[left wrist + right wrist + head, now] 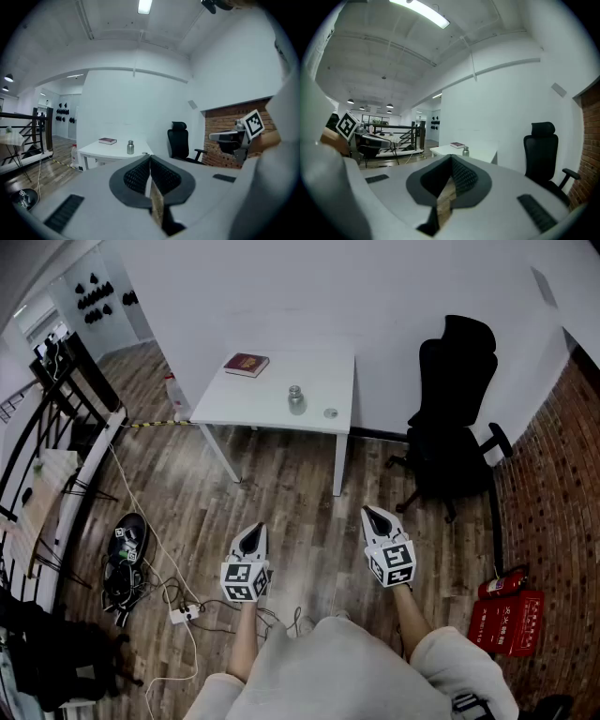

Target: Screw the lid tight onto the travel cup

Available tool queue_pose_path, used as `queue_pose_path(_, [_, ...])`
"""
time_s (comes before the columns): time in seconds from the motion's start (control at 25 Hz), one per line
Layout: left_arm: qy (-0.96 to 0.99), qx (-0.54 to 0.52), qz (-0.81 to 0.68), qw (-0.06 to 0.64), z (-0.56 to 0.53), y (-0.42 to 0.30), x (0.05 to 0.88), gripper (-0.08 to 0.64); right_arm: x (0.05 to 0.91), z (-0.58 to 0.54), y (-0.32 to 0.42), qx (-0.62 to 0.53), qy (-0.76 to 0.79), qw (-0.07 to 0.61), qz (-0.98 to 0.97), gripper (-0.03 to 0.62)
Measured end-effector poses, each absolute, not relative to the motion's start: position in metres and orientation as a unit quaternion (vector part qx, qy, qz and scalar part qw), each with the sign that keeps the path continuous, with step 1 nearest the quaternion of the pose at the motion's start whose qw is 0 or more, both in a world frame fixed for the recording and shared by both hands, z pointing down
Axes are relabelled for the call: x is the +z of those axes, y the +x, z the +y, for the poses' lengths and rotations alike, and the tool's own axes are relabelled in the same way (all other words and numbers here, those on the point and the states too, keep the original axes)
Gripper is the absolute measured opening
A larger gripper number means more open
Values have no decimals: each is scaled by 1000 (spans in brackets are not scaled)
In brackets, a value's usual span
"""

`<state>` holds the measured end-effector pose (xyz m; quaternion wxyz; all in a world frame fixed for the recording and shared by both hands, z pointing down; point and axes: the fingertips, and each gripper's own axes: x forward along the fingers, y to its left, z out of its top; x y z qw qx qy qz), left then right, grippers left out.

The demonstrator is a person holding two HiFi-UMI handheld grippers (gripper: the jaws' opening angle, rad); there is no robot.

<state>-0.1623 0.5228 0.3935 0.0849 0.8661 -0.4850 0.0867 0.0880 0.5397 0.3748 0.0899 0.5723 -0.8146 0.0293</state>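
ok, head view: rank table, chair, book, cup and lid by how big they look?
1. table and chair: about alike, so no ranking between them
2. book
3. cup
4. lid, lying beside the cup, smallest

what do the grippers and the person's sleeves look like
The left gripper and right gripper are white wedge-shaped shells with black textured fingers, each bearing a cube of black-and-white square markers. The sleeves are pale and leave the forearms bare.
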Motion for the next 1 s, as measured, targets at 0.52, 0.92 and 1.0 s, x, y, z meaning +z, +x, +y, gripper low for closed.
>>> queue_pose_path(0.52, [862, 87, -492, 90, 533, -151, 397, 8, 380, 548, 96, 33, 563, 81, -821, -2])
queue_pose_path(0.92, [856, 87, -502, 94, 532, -130, 403, 8, 376, 539, 109, 19, 557, 68, -828, -2])
queue_pose_path(1.0, [854, 87, -504, 96, 531, -127, 406, 8, 380, 537, 110, 21, 554, 73, -829, -2])
